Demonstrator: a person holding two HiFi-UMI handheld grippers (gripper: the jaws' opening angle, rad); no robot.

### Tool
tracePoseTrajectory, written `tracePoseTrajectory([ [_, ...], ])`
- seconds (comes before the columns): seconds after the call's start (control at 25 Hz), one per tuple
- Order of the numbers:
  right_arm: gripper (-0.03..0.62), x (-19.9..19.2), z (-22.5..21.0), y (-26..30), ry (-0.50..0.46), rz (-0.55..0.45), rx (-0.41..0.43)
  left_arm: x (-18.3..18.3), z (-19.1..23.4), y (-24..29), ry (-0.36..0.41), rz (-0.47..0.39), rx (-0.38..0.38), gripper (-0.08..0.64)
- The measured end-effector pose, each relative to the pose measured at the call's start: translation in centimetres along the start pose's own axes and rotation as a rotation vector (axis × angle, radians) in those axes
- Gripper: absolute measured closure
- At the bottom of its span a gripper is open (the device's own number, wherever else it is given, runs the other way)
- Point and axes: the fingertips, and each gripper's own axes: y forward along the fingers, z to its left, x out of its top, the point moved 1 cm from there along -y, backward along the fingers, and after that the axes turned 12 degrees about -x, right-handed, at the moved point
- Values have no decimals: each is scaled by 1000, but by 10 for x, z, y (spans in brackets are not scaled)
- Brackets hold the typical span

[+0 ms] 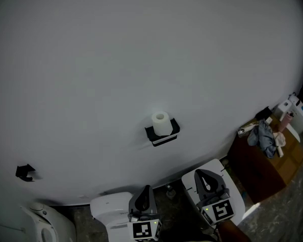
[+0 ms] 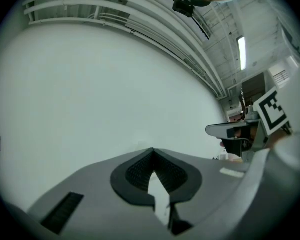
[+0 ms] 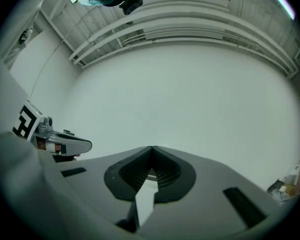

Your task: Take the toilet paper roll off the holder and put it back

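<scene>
head view: the roll (image 1: 161, 123) stands upright on the black holder (image 1: 150, 133) fixed to the white wall (image 1: 141, 59), well apart from both grippers, which sit low in the picture and point toward the wall. the left gripper (image 1: 148, 188) has its jaws pressed together at the tips with nothing between them, and the right gripper (image 1: 198, 172) is closed and empty in the same way. a brown cabinet (image 1: 260, 173) with a cloth (image 1: 265, 137) on top stands at the right.
</scene>
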Motion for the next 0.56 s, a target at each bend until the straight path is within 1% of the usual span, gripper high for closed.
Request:
tracePoseTrajectory([
  [0.08,588,-2,-3,-3,0,4,-15,-2,3,-3,-3,8,3,557],
  [0.16,588,0,-3,-4,1,5,-23,1,4,-4,2,-2,-8,557],
  [0.28,588,5,0,-4,-2,0,-21,3,4,-3,1,-9,-23,557],
  [0.56,588,1,3,-2,-21,3,-22,2,3,0,-18,-17,-35,557],
])
